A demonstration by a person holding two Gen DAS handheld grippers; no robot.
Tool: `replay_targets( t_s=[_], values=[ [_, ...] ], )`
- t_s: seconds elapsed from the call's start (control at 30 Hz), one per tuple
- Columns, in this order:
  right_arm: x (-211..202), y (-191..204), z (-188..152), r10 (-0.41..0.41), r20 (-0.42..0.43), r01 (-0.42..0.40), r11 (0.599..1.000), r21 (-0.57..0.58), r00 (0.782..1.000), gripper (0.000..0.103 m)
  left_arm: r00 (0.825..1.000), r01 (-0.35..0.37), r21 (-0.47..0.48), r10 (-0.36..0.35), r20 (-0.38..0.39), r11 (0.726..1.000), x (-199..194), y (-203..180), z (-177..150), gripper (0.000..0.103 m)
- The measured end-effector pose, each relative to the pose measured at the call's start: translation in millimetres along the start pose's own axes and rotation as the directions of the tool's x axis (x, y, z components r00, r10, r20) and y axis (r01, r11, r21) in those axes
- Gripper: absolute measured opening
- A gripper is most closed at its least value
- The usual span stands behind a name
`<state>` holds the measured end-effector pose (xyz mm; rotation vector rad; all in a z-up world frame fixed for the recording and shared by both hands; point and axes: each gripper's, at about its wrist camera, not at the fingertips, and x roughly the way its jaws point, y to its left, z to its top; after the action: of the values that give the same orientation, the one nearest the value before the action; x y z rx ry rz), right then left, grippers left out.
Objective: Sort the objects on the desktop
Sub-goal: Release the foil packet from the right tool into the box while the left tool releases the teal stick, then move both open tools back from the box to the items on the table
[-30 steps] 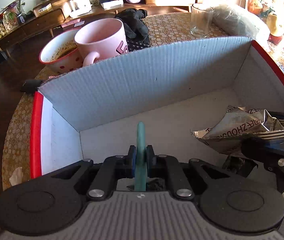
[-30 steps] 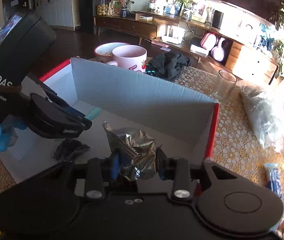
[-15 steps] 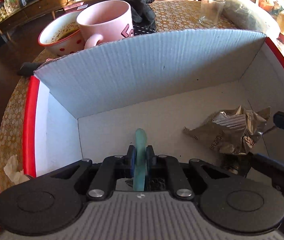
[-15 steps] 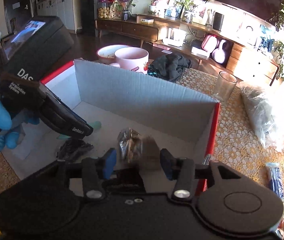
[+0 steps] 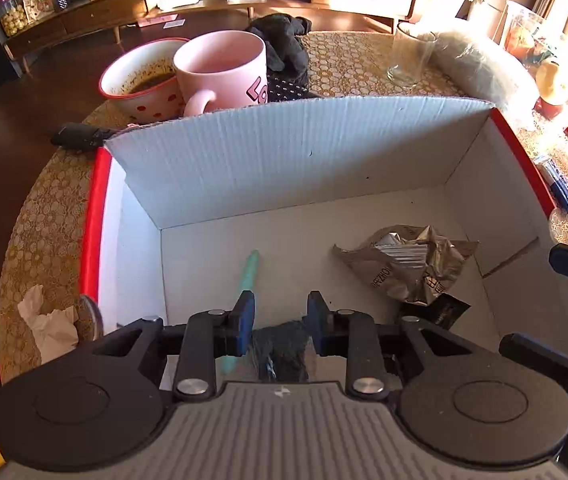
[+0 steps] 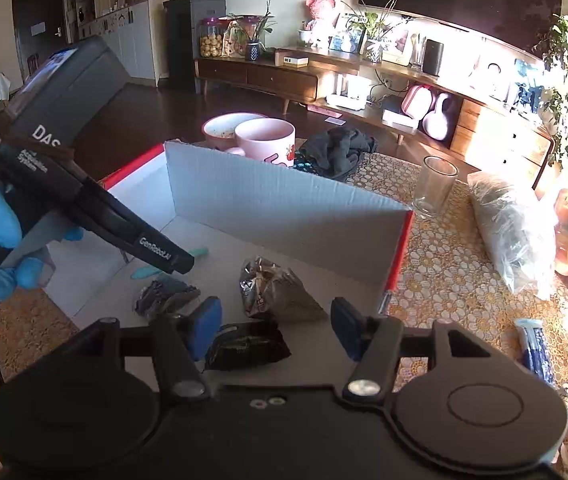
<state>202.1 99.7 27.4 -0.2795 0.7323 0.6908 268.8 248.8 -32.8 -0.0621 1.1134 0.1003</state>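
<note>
In the left wrist view, your left gripper (image 5: 278, 316) is opening; a second ago it was clamped on the teal stick (image 5: 249, 272), and now the stick is lying on the floor of the box (image 5: 296, 160), slanting away under the left pad. Nothing is being pressed between the jaws any more; a dark crumpled scrap (image 5: 282, 350) is showing through the gap, lying on the box floor below. The foil wrapper (image 5: 412, 264) is resting to the right of the stick, well inside the box, no longer pinched by the other tongs. So both drops are landing where you want them.

In the right wrist view, your right gripper (image 6: 276, 326) is spreading to a middling width and holding nothing. The wrapper (image 6: 272, 288) it was squeezing a second ago is now sitting free on the box floor just beyond the pads, with a black packet (image 6: 248, 346) lying nearer, between the jaws but untouched. The stick (image 6: 200, 253) is peeking out behind the tip of your left gripper (image 6: 180, 266); from here it is probably flat, though mostly hidden. Outside the box, a blue tube (image 6: 536, 346) is waiting on the table (image 6: 444, 280), which I judge a likely next pick.
</note>
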Motion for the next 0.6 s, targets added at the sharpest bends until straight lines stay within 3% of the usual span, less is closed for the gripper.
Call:
replay_targets(
  t_s=[0.47,0.53,0.6],
  values=[
    [-33.2,-1.3,-12.9,0.021,0.038,-0.022,1.0,0.015,0.999,0.063,0.997,-0.013,-0.003,0.013,0.083,1.0,-41.9,-6.0,-26.6,0.028],
    [-40.4,-0.6,-17.3,0.019,0.047,-0.019,1.0,0.006,0.999,0.063,0.995,-0.002,-0.004,0.002,0.095,1.0,-47.4,-8.1,-32.7,0.033],
    [-47.2,-0.3,-20.6,0.021,0.056,-0.021,1.0,0.002,0.998,0.064,0.994,0.001,0.009,-0.002,0.11,1.0,-53.3,-11.6,-39.0,0.054]
  ],
)
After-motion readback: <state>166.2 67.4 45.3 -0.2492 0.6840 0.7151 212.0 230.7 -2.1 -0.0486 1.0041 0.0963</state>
